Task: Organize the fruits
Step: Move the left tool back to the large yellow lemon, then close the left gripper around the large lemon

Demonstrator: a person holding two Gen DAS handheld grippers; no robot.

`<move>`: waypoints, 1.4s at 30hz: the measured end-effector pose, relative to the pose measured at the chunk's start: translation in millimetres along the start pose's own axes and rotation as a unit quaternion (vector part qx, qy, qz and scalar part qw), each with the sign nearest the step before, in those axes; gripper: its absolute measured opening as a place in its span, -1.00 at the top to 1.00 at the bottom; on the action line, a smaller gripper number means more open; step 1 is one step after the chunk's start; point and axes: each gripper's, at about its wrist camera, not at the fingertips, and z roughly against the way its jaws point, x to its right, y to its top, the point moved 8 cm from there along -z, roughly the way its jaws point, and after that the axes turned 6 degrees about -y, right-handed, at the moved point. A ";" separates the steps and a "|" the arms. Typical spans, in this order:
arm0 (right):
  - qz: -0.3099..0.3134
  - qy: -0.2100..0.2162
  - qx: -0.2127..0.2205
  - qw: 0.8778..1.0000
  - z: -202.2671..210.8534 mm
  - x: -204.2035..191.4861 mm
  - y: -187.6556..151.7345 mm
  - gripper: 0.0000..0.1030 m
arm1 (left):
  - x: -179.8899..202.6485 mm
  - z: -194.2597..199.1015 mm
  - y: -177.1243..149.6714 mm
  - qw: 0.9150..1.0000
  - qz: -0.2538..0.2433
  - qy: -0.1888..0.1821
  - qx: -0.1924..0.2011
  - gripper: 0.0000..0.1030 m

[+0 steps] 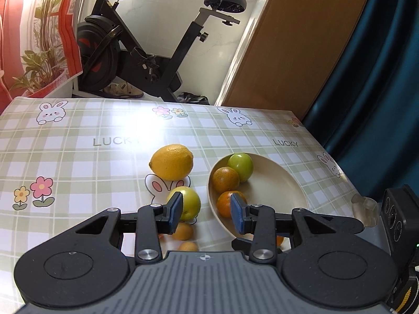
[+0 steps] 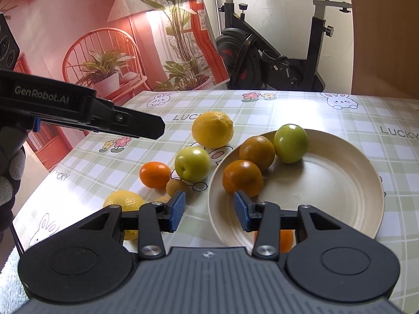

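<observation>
Both grippers hang over the checked tablecloth (image 2: 340,110) with their blue pads parted by a modest gap and nothing pinched between them. Just past the right gripper (image 2: 209,210) lies the near rim of the cream plate (image 2: 327,183); inside it, straight ahead of the right-hand pad, sits an orange (image 2: 242,178), then a second orange (image 2: 256,151) and a green fruit (image 2: 290,142) farther out. Off its left pad lie a lemon (image 2: 123,201), a small brownish fruit (image 2: 176,187), a bright orange (image 2: 154,174) and a green plum-like fruit (image 2: 192,163), with a large lemon (image 2: 212,129) beyond them. Left gripper (image 1: 206,212), seen from its own camera, hovers beside the plate's rim, the green fruit behind its left pad. An exercise bike (image 2: 275,52) stands past the table.
</observation>
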 end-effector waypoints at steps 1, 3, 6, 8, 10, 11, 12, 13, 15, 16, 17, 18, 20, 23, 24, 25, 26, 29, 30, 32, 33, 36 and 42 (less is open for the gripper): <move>0.005 0.002 0.000 1.000 0.2 -4.0 -0.7 0.13 | -5.8 5.1 -3.2 1.000 0.004 0.003 -0.001 0.19; 0.014 0.009 0.000 1.000 0.4 -13.0 -1.1 0.13 | -15.8 11.5 -10.0 1.000 0.013 0.011 -0.005 0.19; 0.028 0.022 -0.005 0.999 -1.1 -27.6 -4.2 0.13 | -27.9 17.6 -20.4 1.000 0.023 0.017 -0.010 0.19; 0.040 0.033 -0.008 0.999 -1.7 -37.2 -7.0 0.13 | -34.0 18.4 -25.6 0.999 0.032 0.022 -0.010 0.18; 0.050 0.042 -0.011 0.998 -1.4 -46.1 -8.6 0.13 | -38.8 18.8 -30.4 0.999 0.043 0.021 -0.007 0.18; 0.055 0.045 -0.013 0.997 -1.3 -50.7 -9.4 0.12 | -39.8 18.1 -31.7 0.999 0.045 0.020 -0.007 0.18; 0.061 0.049 -0.015 0.997 -1.9 -55.3 -10.2 0.09 | -41.0 16.8 -33.8 0.999 0.049 0.018 -0.007 0.18; 0.065 0.052 -0.016 0.996 -2.4 -59.0 -10.9 0.05 | -41.4 15.7 -34.8 0.999 0.050 0.017 -0.007 0.18; 0.076 0.059 -0.022 0.995 -4.8 -66.0 -13.1 0.03 | -41.8 12.1 -38.5 0.998 0.054 0.013 -0.009 0.18; 0.082 0.062 -0.026 0.994 -7.1 -69.5 -15.0 0.03 | -42.3 10.5 -39.9 0.998 0.056 0.011 -0.011 0.17; 0.089 0.066 -0.032 0.993 -9.3 -73.0 -17.1 0.02 | -43.2 8.1 -42.6 0.998 0.057 0.009 -0.014 0.17; 0.095 0.069 -0.036 0.992 -11.3 -76.0 -18.6 0.00 | -44.3 5.8 -45.5 0.998 0.059 0.011 -0.017 0.17; 0.110 0.073 -0.045 0.990 -18.0 -82.9 -21.4 -0.01 | -45.4 3.4 -50.0 0.998 0.063 0.012 -0.020 0.16; 0.110 0.086 -0.061 0.988 -27.7 -86.6 -22.7 -0.02 | -46.6 -1.5 -56.0 0.997 0.073 0.007 -0.026 0.14; 0.108 0.089 -0.065 0.988 -30.2 -86.8 -22.8 -0.04 | -46.7 -3.7 -58.8 0.997 0.075 0.005 -0.029 0.13; 0.106 0.091 -0.066 0.988 -31.6 -86.5 -22.3 -0.06 | -46.2 -5.3 -60.5 0.997 0.076 0.003 -0.031 0.09; 0.103 0.092 -0.067 0.988 -32.5 -86.7 -22.5 -0.06 | -45.1 -6.2 -61.9 0.997 0.078 0.000 -0.030 0.06; 0.096 0.091 -0.069 0.989 -33.4 -84.8 -25.0 -0.09 | -42.2 -9.3 -65.4 0.996 0.082 -0.008 -0.030 0.02; 0.091 0.092 -0.070 0.989 -33.4 -83.4 -25.8 -0.09 | -40.9 -10.3 -66.9 0.996 0.086 -0.012 -0.030 0.01; 0.080 0.093 -0.072 0.990 -32.9 -80.9 -27.3 -0.09 | -39.1 -10.8 -68.2 0.996 0.084 -0.009 -0.029 0.00; 0.077 0.094 -0.073 0.990 -32.7 -79.8 -27.7 -0.09 | -38.5 -10.9 -69.0 0.996 0.082 -0.006 -0.028 -0.02; 0.073 0.094 -0.077 0.990 -32.2 -79.7 -29.7 -0.09 | -37.5 -9.5 -70.3 0.996 0.080 -0.002 -0.025 -0.03; 0.059 0.096 -0.083 0.990 -33.3 -78.0 -34.8 -0.09 | -35.6 -8.7 -74.1 0.997 0.080 0.008 -0.018 -0.09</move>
